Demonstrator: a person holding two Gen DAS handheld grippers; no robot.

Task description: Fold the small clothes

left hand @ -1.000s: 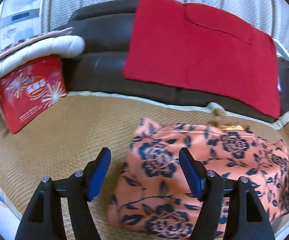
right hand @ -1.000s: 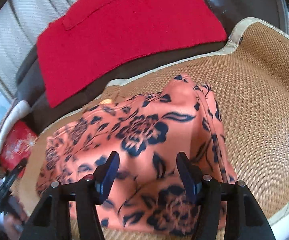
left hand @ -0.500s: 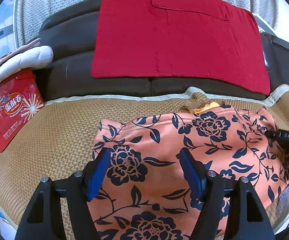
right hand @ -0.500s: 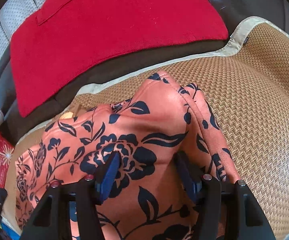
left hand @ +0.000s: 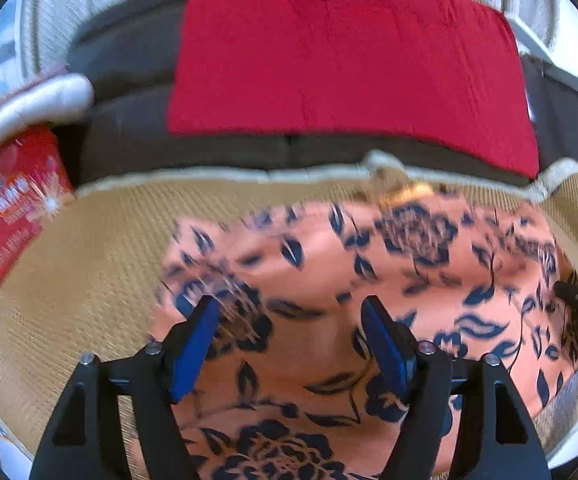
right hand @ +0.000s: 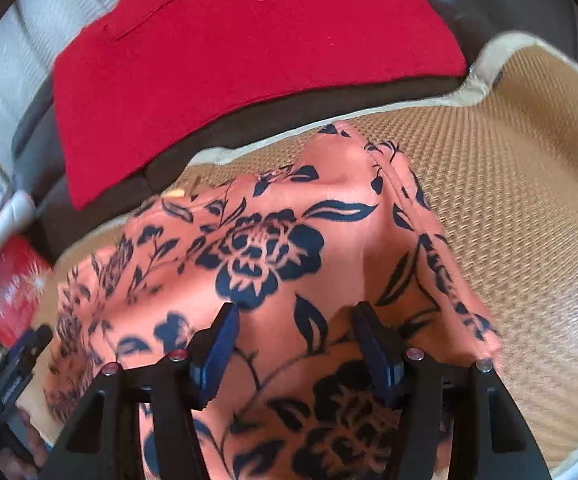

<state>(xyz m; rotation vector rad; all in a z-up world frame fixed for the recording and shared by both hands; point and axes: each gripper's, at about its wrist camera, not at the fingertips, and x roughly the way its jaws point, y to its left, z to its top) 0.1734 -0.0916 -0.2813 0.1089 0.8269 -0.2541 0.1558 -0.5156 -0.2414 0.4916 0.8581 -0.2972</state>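
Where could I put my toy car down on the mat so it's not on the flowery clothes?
Two bare patches of woven mat: one between the flowery garment and the red tin, and one right of the garment's edge, running to the mat's pale border. The middle is crowded: the garment lies there with the left claw and the right claw over it.

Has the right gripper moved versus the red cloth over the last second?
Yes. In the right wrist view the right gripper dipped toward the orange floral garment, then backed off slightly; the red cloth on the dark sofa back shifted and grew accordingly.
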